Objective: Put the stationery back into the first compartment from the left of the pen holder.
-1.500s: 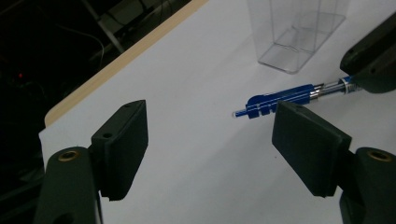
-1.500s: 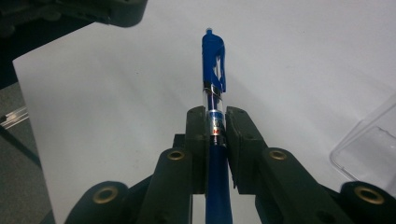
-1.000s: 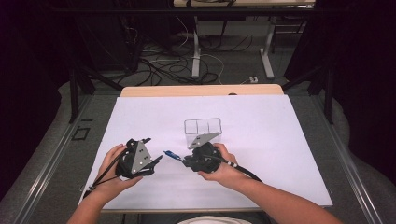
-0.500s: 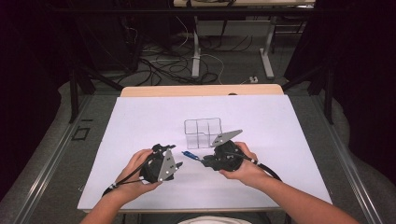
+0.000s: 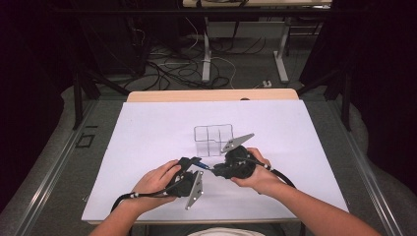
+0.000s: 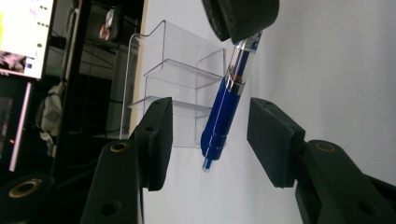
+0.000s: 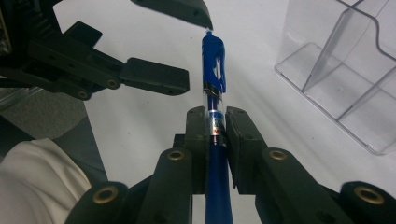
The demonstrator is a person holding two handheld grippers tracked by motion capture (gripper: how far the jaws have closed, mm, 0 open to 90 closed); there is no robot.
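A blue pen with a clear barrel is held off the white table sheet, and my right gripper is shut on its barrel. The pen's clip end pokes out between the jaws of my left gripper. Those jaws have just been closing and stand apart from the pen on both sides. In the high view the left gripper and the right gripper meet nose to nose at the pen, near the front middle of the sheet.
A clear plastic organiser with several compartments stands just behind the grippers in mid-table; it also appears as the organiser to the right of the pen. Cables trail from both grippers toward the front edge.
My left hand has slid right across the sheet to the right gripper, and its jaws now flank the pen's end and stand narrower. The right hand shifted slightly right early on, still holding the pen.
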